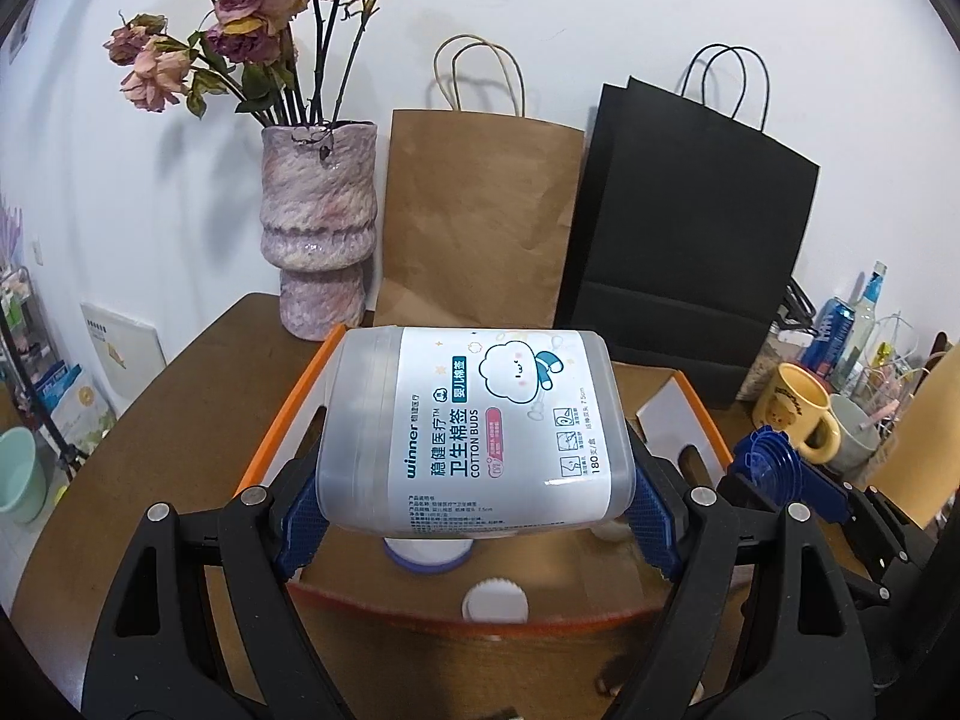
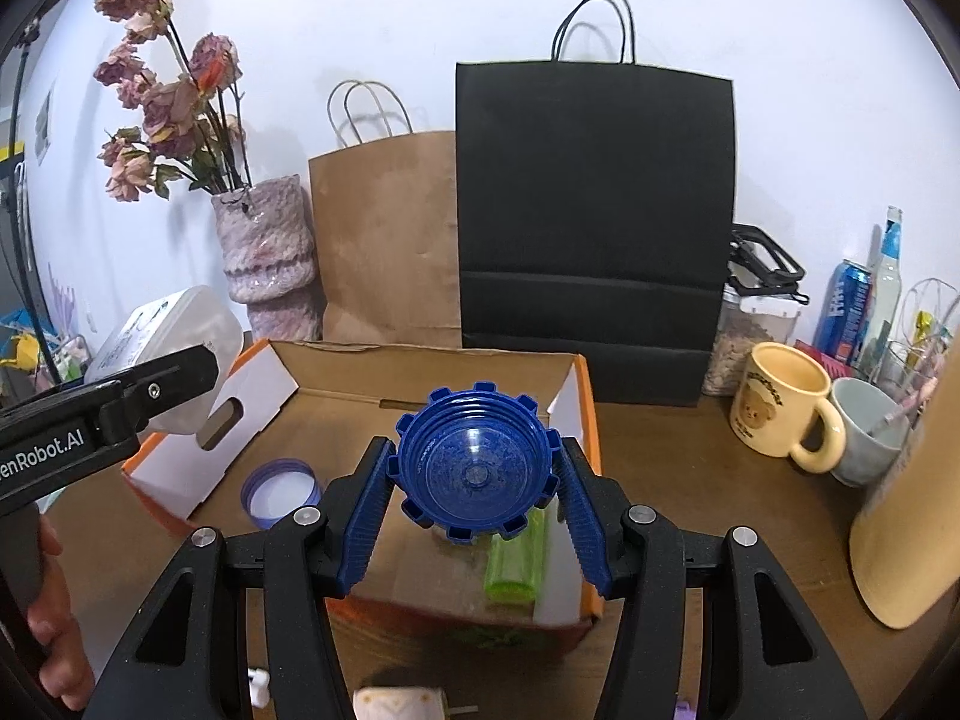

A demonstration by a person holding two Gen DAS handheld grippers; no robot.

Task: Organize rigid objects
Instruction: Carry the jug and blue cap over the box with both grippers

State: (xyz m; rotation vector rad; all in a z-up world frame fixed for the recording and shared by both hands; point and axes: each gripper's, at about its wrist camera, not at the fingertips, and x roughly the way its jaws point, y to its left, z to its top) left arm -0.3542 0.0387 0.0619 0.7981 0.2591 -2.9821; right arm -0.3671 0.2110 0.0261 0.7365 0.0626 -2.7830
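The cotton-bud box (image 1: pixel 474 426), labelled "winner COTTON BUDS", hangs above the cardboard box (image 1: pixel 288 414), clamped in the left gripper (image 1: pixel 474 516). The right gripper (image 2: pixel 474 516) pinches a blue ribbed cap (image 2: pixel 474 468) over that box.

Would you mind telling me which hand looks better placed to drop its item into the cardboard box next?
Probably right: its gripper holds the blue cap directly above the cardboard box, while the left gripper's cotton buds tub hangs over the box's left edge.
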